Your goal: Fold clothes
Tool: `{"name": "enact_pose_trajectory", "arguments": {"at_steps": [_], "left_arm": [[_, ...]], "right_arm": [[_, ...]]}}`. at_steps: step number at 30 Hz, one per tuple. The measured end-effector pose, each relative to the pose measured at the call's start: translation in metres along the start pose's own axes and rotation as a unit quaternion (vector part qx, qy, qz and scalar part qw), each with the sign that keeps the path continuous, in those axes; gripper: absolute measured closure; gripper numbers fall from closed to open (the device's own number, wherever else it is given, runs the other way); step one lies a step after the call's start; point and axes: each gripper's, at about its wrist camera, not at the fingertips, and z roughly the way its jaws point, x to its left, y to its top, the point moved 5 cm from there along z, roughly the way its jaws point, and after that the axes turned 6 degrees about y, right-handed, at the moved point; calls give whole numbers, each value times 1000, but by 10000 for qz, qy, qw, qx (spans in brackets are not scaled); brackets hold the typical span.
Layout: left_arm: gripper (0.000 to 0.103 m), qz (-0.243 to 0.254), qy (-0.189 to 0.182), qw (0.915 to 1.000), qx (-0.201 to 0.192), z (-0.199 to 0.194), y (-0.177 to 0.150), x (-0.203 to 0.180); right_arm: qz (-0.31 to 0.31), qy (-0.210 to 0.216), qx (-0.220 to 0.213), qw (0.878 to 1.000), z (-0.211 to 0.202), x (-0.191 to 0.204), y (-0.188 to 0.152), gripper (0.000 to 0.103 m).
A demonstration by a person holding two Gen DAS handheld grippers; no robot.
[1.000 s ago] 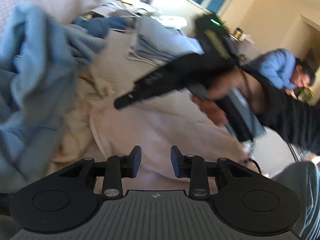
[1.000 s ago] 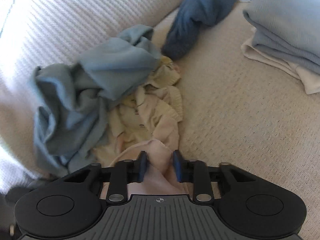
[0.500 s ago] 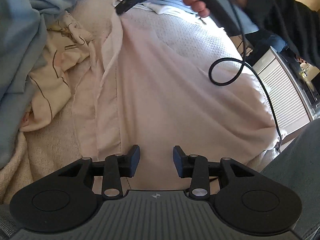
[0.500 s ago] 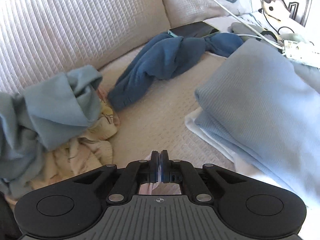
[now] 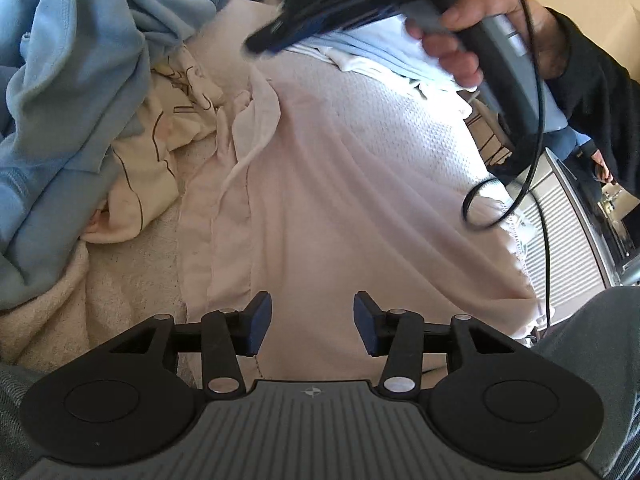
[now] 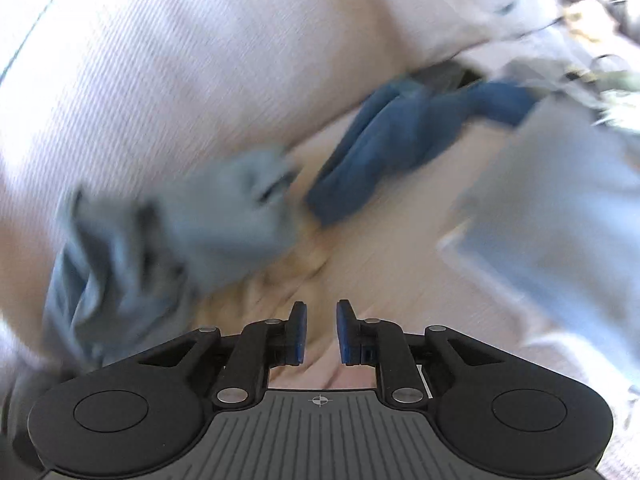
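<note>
So the biggest thing here is the cream textured sofa seat (image 5: 132,288), with a pale pink thin garment (image 5: 340,200) spread flat down the front of it, probably laid out so it can be folded. Left of it sits a rumpled light blue fleece pile (image 5: 72,92) over a cream printed top (image 5: 160,136), likely still waiting their turn. A dark blue twisted garment (image 6: 400,136) lies further back, and a folded pale blue stack (image 6: 560,208) looks done.

The left gripper (image 5: 312,320) hangs over the pink cloth, fingers opening, nothing between them. The right gripper (image 6: 320,330) is opening too, gap narrow and empty. Half a second ago it was pinched shut on a pink edge; now that's released and its view is all blur.
</note>
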Motion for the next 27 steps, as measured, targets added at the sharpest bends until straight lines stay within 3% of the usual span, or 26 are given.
{"name": "enact_pose_trajectory", "arguments": {"at_steps": [7, 9, 16, 19, 21, 27], "left_arm": [[61, 52, 232, 9996, 123, 8, -4, 8], [61, -82, 236, 9994, 222, 13, -6, 10], [61, 18, 228, 9993, 280, 12, -13, 8], [59, 47, 235, 9992, 316, 10, -18, 8], [59, 108, 251, 9991, 320, 18, -15, 4], [59, -212, 14, 9996, 161, 8, -10, 14]], "right_arm": [[-142, -389, 904, 9950, 53, 0, -6, 86], [-295, -575, 922, 9936, 56, 0, -4, 99], [-202, -755, 339, 9964, 39, -9, 14, 101], [-292, -1054, 9, 9940, 45, -17, 13, 103], [78, -1122, -16, 9937, 57, -29, 13, 102], [683, -760, -625, 9928, 13, -30, 7, 91]]}}
